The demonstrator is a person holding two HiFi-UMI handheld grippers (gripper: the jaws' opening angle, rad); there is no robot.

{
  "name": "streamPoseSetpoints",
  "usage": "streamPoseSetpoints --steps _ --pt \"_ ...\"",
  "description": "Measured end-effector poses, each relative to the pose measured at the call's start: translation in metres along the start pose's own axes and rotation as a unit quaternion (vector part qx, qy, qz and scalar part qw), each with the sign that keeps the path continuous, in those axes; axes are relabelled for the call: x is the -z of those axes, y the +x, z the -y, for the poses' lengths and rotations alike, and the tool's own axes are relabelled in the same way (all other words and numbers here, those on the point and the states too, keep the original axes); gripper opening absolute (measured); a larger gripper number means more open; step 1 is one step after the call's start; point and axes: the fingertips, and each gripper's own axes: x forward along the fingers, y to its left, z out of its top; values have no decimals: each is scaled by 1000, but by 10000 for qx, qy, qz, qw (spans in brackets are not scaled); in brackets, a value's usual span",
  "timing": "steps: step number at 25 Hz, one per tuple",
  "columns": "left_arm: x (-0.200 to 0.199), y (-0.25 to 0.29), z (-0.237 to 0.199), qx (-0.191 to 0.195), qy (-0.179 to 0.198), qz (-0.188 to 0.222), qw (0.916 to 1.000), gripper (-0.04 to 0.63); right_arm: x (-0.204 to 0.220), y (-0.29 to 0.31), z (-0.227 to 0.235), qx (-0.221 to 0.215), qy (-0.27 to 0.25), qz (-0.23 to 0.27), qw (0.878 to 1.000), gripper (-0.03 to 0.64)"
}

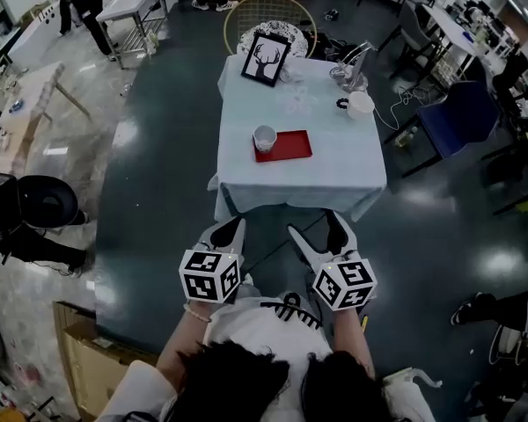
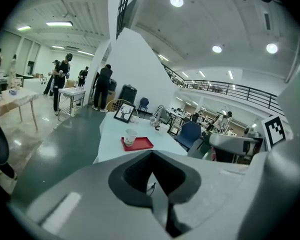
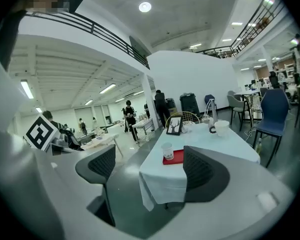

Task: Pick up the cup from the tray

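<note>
You have not begun the pick. The white cup (image 1: 264, 137) stands upright on the left end of the red tray (image 1: 292, 147), which lies about mid-table, somewhat nearer the left edge of the table (image 1: 339, 170) than the right. Both grippers hang well short of the near edge, over the floor and close to your body. Your left gripper (image 1: 232, 229) has its jaws pressed together on nothing. Your right gripper (image 1: 319, 232) has its jaws spread wide and empty, and its own view frames the cup and tray between them, far off. By my reading all 3 parts are left: close the distance, set 1 gripper's jaws around the cup, lift it clear of the tray
</note>
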Motion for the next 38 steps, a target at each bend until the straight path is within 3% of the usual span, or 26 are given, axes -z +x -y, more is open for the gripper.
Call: streamPoseSetpoints --steps 4,11,17,22,27,38 --pt "-6 3 -21 12 21 -21 10000 0 -7 23 -4 80 171 149 9997 437" --pt "-13 10 -38 46 18 -44 10000 0 -14 54 -15 69 -324 2 9994 443" --pt "-35 18 -51 -13 -320 194 9993 0 -15 86 -12 -36 -279 -130 9995 446" --pt "-51 39 -65 -144 -168 268 9994 0 -19 122 -2 -150 -291 -218 9992 453" --pt "-51 68 -85 -431 -617 26 9972 0 -21 162 12 -259 -342 -379 9984 459" --pt "-57 134 -117 -803 -859 -312 9926 0 -8 254 60 -379 -207 -901 9950 465"
